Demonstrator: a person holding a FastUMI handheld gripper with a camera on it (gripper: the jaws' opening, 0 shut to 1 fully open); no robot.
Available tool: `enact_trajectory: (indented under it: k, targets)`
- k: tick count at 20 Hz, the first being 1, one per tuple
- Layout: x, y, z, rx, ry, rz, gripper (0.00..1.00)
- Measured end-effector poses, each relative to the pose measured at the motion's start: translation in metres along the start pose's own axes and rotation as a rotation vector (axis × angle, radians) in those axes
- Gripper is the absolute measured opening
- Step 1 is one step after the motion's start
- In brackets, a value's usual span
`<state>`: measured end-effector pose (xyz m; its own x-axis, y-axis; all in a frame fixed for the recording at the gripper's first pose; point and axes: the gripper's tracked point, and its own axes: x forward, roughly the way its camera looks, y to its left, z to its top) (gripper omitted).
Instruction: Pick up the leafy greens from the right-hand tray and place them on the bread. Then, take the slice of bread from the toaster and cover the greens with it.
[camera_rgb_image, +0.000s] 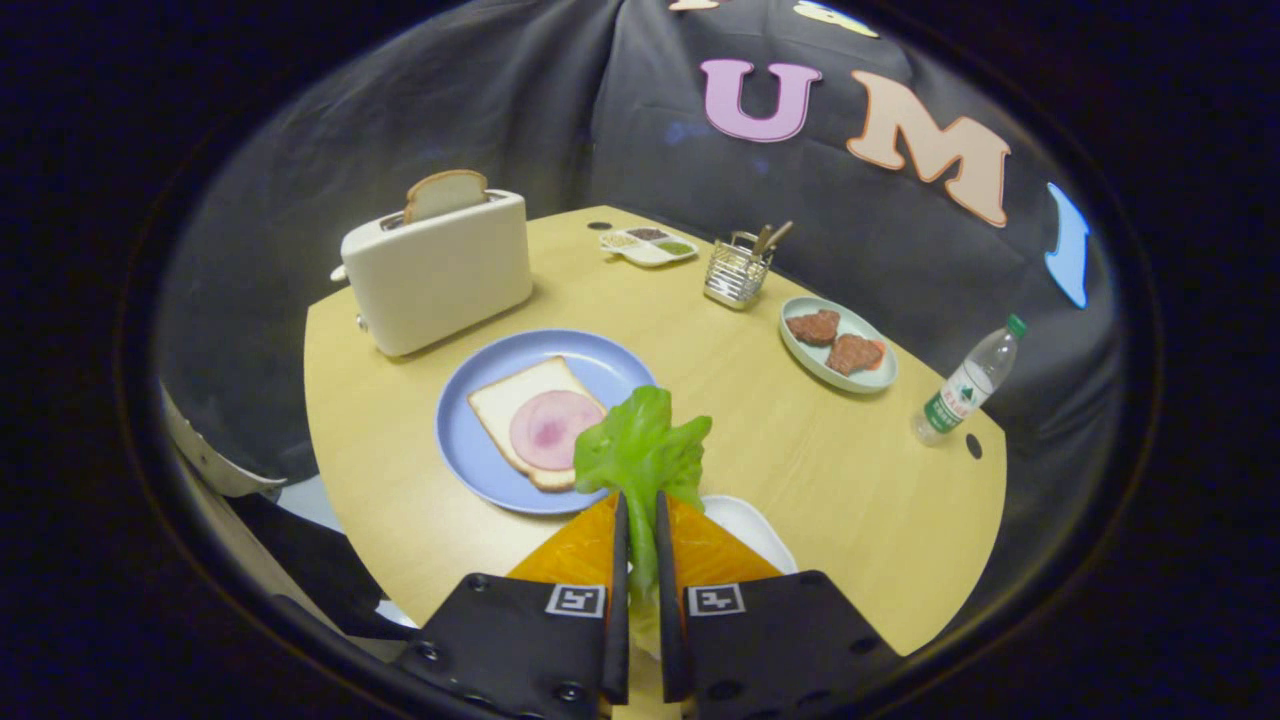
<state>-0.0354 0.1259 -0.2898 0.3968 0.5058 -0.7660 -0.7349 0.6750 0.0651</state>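
My gripper (640, 510) is shut on the leafy greens (640, 445), which stick up beyond the fingertips, lifted above the table. Just ahead and to the left lies a blue plate (600, 360) with a slice of bread (505, 405) topped by a round pink ham slice (553, 428). The greens overlap the plate's near right rim in the view. Beyond the plate stands a cream toaster (440, 275) with a second bread slice (445, 193) poking out of its slot. Under the fingers, a white tray (750, 525) peeks out to the right.
On the round wooden table (800, 450), a pale green plate (838, 345) with two meat patties sits to the right. A wire utensil holder (735, 272) and a small condiment tray (648, 244) stand at the back. A plastic water bottle (965, 385) is near the right edge.
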Motion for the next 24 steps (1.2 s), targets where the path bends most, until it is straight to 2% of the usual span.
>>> enact_trajectory:
  k: [8, 22, 24]
  targets:
    - [0.022, 0.048, 0.042, -0.046, -0.024, 0.042, 0.16]
    - [0.077, 0.105, 0.038, -0.103, 0.048, 0.128, 0.16]
    - [0.082, 0.106, 0.036, -0.115, 0.061, 0.129, 0.19]
